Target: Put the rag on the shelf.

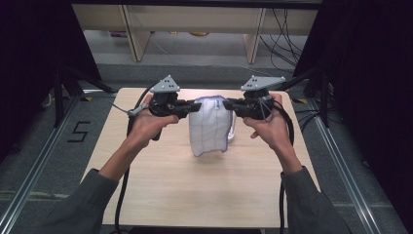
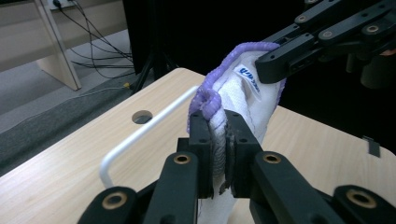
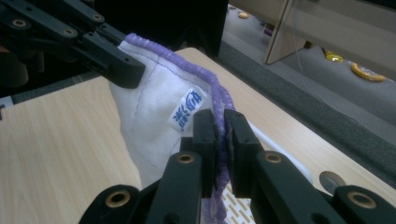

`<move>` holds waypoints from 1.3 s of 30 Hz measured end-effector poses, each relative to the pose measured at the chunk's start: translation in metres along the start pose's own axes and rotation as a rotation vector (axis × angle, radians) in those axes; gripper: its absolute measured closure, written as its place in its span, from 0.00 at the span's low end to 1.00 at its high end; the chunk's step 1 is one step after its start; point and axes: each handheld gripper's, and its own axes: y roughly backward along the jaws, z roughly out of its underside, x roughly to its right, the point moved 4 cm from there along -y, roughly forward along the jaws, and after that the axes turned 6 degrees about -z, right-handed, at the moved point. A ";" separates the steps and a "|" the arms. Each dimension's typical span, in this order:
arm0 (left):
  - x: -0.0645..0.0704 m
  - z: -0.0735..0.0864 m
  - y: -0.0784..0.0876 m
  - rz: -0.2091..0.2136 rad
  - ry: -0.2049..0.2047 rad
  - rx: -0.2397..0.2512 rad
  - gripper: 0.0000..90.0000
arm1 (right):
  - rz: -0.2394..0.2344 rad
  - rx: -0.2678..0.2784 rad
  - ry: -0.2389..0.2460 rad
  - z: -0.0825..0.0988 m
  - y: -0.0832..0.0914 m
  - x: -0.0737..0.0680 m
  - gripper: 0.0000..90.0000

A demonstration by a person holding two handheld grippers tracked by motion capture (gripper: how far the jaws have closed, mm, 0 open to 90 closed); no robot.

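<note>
**Cloth hanging between two clamped grippers above the table**

The person is holding a white cloth (image 1: 209,127) with a purple edge in the air over the far middle of the wooden table (image 1: 195,195). The left gripper (image 1: 196,106) is pinching the cloth's top left corner; in the left gripper view its jaws are standing almost together, with the rolled purple hem and white fabric squeezed between the pads. The right gripper (image 1: 227,104) is pinching the top right corner; in the right gripper view its jaws are likewise nearly closed, with the purple hem running between them.

The two grippers are pointing toward each other at about the same height, near each other, and the cloth's upper edge is spanning the gap between them. The cloth is hanging down from that edge in a loose fold. A small label with blue print (image 3: 187,109) is showing on the fabric just beside the right gripper's jaws. A white bar handle (image 2: 140,135) is lying on the table behind the cloth.
</note>
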 end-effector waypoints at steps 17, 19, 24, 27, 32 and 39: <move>-0.027 -0.034 -0.015 -0.067 0.000 0.018 0.92 | 0.036 0.031 -0.066 -0.038 -0.004 0.032 0.93; -0.030 -0.038 -0.018 -0.076 -0.002 0.022 0.92 | 0.045 0.041 -0.063 -0.040 -0.005 0.036 0.93; -0.036 -0.049 -0.023 -0.106 -0.022 0.008 0.92 | 0.067 0.063 -0.079 -0.044 -0.009 0.046 0.93; -0.041 -0.055 -0.028 -0.110 -0.018 0.016 0.92 | 0.078 0.075 -0.085 -0.048 -0.011 0.052 0.93; -0.052 -0.067 -0.038 -0.135 -0.015 0.047 0.92 | 0.094 0.108 -0.118 -0.056 -0.014 0.066 0.93; -0.075 -0.062 -0.071 -0.152 0.063 0.072 0.92 | 0.139 0.108 -0.167 -0.059 -0.033 0.097 0.93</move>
